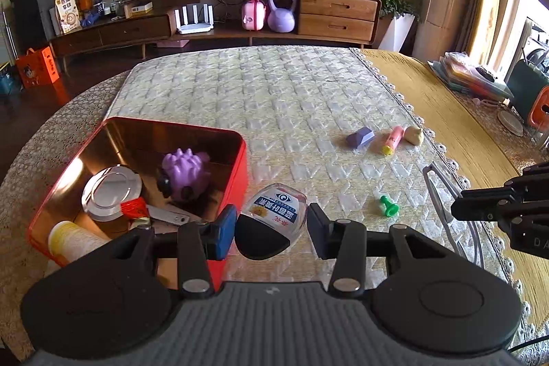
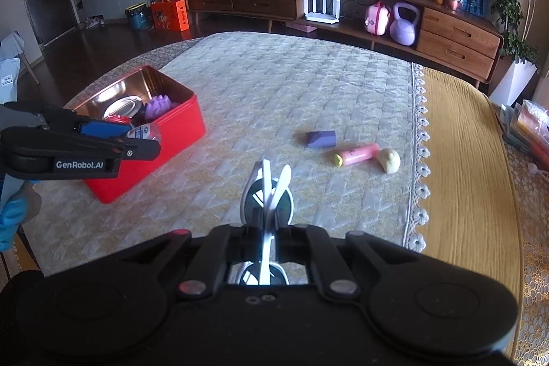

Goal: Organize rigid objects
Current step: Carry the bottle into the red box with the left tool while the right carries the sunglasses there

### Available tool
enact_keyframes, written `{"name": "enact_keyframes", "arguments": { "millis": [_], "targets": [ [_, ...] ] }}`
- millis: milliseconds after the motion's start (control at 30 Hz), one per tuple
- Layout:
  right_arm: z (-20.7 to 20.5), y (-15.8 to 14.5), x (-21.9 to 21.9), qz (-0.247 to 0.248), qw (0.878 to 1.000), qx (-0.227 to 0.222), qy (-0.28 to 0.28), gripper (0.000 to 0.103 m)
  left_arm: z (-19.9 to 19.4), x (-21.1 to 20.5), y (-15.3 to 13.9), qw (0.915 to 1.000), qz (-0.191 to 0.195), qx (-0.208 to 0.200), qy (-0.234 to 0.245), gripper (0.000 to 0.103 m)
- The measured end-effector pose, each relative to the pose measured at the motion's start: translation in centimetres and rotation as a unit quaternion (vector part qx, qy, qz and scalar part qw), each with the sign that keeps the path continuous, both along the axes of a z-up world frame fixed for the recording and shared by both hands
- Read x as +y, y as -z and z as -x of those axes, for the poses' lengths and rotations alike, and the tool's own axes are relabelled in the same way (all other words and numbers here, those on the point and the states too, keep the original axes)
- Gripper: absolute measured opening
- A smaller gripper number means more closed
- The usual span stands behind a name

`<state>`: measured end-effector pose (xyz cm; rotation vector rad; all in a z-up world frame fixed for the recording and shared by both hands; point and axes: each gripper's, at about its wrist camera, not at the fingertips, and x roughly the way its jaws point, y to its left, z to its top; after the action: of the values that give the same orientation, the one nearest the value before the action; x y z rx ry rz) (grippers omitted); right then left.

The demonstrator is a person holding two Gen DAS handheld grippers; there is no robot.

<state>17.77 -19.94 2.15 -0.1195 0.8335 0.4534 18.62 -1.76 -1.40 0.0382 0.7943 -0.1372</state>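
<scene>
My left gripper (image 1: 271,228) holds a clear eye-drop bottle (image 1: 274,211) with a black cap between its fingers, just right of the red tin box (image 1: 236,167). The box holds a purple spiky toy (image 1: 185,174), a round metal lid (image 1: 111,191) and a yellow-white tube (image 1: 73,240). My right gripper (image 2: 269,237) is shut on a pair of white-framed glasses (image 2: 267,194), held above the quilted mat. On the mat lie a purple block (image 2: 320,138), a pink marker (image 2: 357,154), a cream toy (image 2: 389,160) and a green piece (image 1: 388,206).
The quilted mat (image 1: 274,98) covers a table with a yellow cloth (image 2: 463,177) on the right. A stack of folders (image 1: 473,78) sits at the far right. A wooden sideboard (image 1: 336,16) stands behind the table.
</scene>
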Motion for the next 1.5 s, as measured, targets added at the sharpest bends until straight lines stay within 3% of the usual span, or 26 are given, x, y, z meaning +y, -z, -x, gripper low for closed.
{"name": "enact_keyframes", "arguments": {
  "millis": [433,833,1200,1500],
  "targets": [
    [-1.2,-3.7,6.8,-0.02,0.998,-0.019,-0.058,0.005,1.4,6.8,-2.1,0.9989,-0.002,-0.008,-0.046,0.044],
    [-3.4,-4.6,13.9,-0.019,0.994,-0.027,-0.102,0.005,1.4,12.1,-2.2,0.9961,-0.015,-0.007,-0.087,0.044],
    [-7.1,-4.0,18.8,-0.022,0.995,-0.02,-0.099,0.005,-0.4,15.4,-1.5,0.9935,-0.026,-0.001,-0.111,0.044],
    [-9.2,-1.0,21.2,-0.017,0.995,0.013,-0.096,0.005,-2.8,15.6,0.0,0.994,-0.012,0.005,-0.108,0.044]
  ]
}}
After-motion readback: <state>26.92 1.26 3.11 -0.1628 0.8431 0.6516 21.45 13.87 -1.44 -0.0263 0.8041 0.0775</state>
